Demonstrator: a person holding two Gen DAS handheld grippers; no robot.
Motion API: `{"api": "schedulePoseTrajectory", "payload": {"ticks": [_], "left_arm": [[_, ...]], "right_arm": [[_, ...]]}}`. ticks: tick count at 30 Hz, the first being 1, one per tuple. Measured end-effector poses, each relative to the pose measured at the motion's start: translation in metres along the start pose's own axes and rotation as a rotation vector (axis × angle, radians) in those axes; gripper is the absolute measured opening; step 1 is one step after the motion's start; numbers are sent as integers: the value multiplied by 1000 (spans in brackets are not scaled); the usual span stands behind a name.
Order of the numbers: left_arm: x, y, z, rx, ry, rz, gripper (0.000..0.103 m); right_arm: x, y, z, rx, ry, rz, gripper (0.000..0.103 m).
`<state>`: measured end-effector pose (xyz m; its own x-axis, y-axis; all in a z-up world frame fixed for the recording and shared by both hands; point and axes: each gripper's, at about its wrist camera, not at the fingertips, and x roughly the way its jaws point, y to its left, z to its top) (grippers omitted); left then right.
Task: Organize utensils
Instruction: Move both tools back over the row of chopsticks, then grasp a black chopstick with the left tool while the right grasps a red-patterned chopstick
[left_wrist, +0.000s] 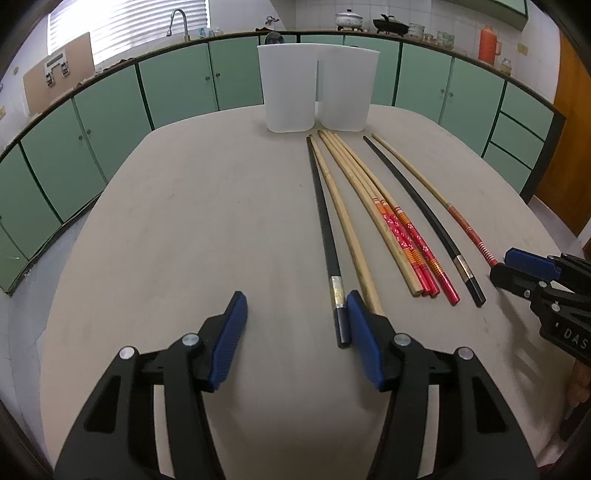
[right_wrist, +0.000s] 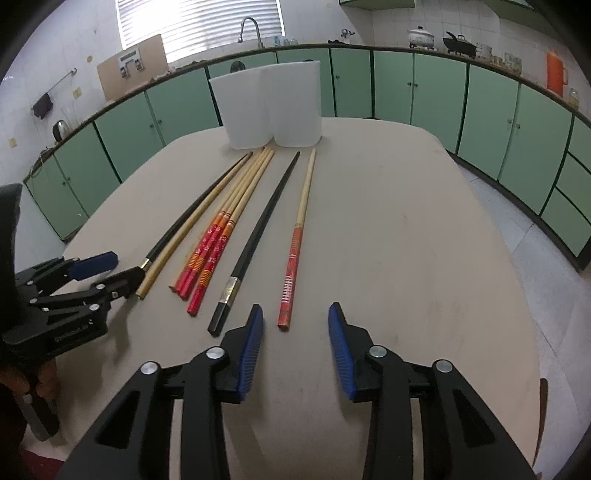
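My left gripper (left_wrist: 297, 314) hangs low over the table with its jaws spread wide and nothing between them; the ribbed blue pads (left_wrist: 231, 339) are bolted to black plastic arms with round silver fasteners. Its right-hand pad sits just beside the butt end of a black chopstick (left_wrist: 325, 236) with a silver band, and covers the end of the plain bamboo stick (left_wrist: 345, 221) lying alongside. My right gripper (right_wrist: 295, 328) is also wide open and empty, and the butt of a red-handled chopstick (right_wrist: 295, 254) with white stripes lies just ahead, in the gap between the fingers. On the left gripper's black body, seen from the right wrist, I read white lettering, too blurred to make out fully; on the right gripper, seen from the left wrist, "DAS" shows at the frame edge.

Further out, the chopsticks lie in a loose fan on the table (left_wrist: 184, 221), a matte, pale beige surface with rounded edges. A bundle of bamboo chopsticks with red and orange patterned handles (left_wrist: 402, 236) lies in the middle, then a second black chopstick (right_wrist: 255, 240) with a silver band. All the tips point toward a white, translucent plastic holder (left_wrist: 317, 86) with two rounded compartments, standing at the far edge. Behind it run green cabinets (left_wrist: 177, 85).
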<state>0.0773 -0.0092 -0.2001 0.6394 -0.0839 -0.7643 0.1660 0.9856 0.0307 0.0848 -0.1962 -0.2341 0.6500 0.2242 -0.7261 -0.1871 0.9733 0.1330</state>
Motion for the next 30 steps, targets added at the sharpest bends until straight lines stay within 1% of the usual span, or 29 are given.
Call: {"api": "schedulePoseTrajectory", "payload": {"ticks": [1,2,3,6,7,9,10,12,13,14,18,22,27,30], "left_arm": [[-1,-1,-1,2,-1,0,50],[-1,-3,-1,7,-3,-2,45],[-2,-6,-1,14,-6,-2,41],[-2,-9,-1,28,-9,-6,32],[-2,-9,-1,25,-10,-11,30],[-2,-9,0,21,-11,-15,24],[-2,-8,0,19,-12,-18,21],[-2,-8,0,15,-13,-23,12],[-2,-7,0,12,-14,-26,11],[-2,-7,1,10,-14,-27,6],[-3,-5,2,-4,-11,-38,6],[-18,-1,7,-1,-37,-34,6],[-53,3,23,17,-122,-16,6],[-77,6,38,15,-192,-11,6]], "right_arm": [[0,0,0,-2,0,-2,24],[0,1,-1,-6,0,-6,22],[0,1,-1,-8,0,-8,22],[0,2,-1,-11,1,-9,22],[0,3,0,-11,2,-8,22],[1,6,1,-23,3,-14,22],[1,8,1,-32,3,-19,19],[2,9,1,-44,3,-23,14],[2,10,1,-50,4,-26,8],[2,11,0,-54,5,-28,7],[0,8,2,-38,9,-14,7],[-13,4,9,-42,-28,-9,6],[-41,-2,31,-51,-113,-9,6],[-59,-4,45,-54,-164,-7,6]]}}
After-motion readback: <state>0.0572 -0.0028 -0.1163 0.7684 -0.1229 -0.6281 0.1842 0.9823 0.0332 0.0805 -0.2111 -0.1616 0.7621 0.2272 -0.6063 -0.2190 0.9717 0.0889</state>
